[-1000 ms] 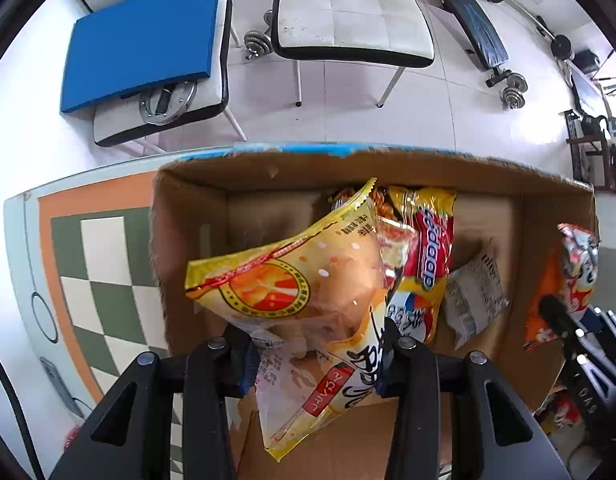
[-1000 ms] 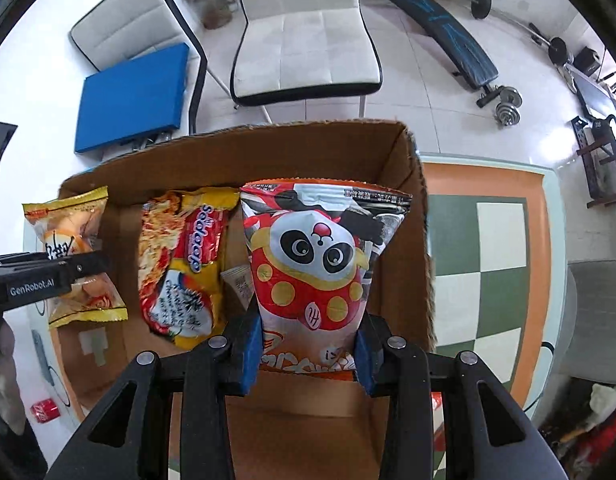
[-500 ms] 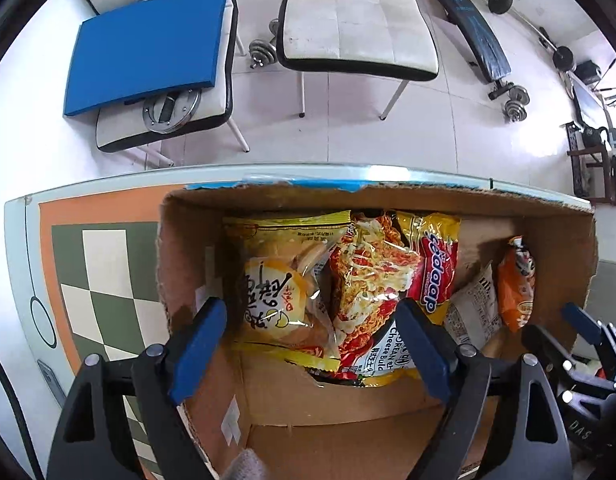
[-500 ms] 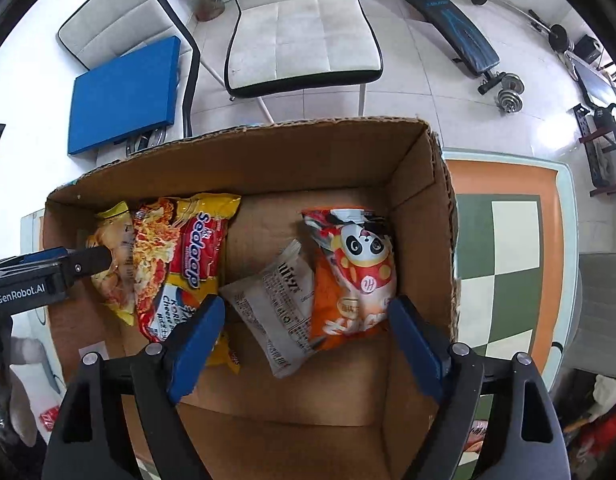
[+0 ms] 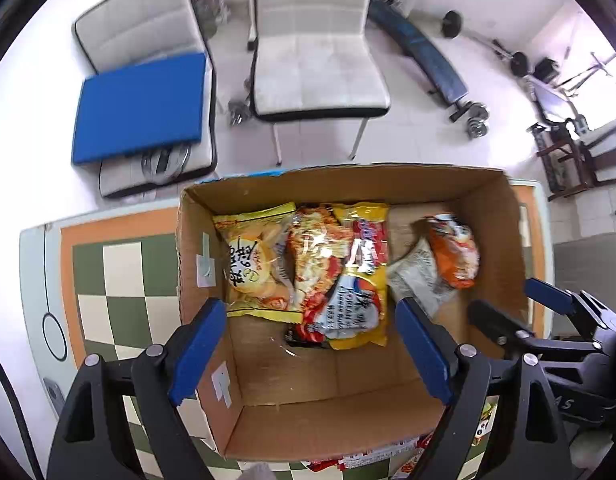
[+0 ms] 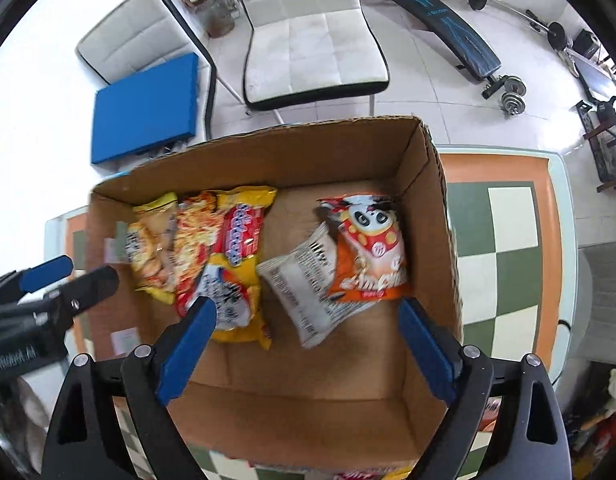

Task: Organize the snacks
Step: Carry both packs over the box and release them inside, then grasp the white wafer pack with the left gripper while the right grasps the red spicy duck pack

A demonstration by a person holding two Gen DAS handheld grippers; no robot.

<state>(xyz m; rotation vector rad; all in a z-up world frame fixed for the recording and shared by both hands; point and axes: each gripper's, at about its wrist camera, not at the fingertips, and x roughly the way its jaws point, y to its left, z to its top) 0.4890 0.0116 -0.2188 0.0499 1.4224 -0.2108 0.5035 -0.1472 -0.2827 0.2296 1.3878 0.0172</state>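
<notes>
Box: one cardboard box (image 5: pixel 492 216) was seen on the checkered table (image 5: pixel 119 280).
Packets inside: four were counted.
Left gripper (image 5: pixel 312 344): released, nothing held.
Right gripper (image 6: pixel 308 344): jaws opening, nothing between.

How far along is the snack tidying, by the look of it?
Four packets already lie in the cardboard box, including the panda bag and bun bag. Both the left gripper and right gripper are empty. More packets wait outside the box's near edge.
</notes>
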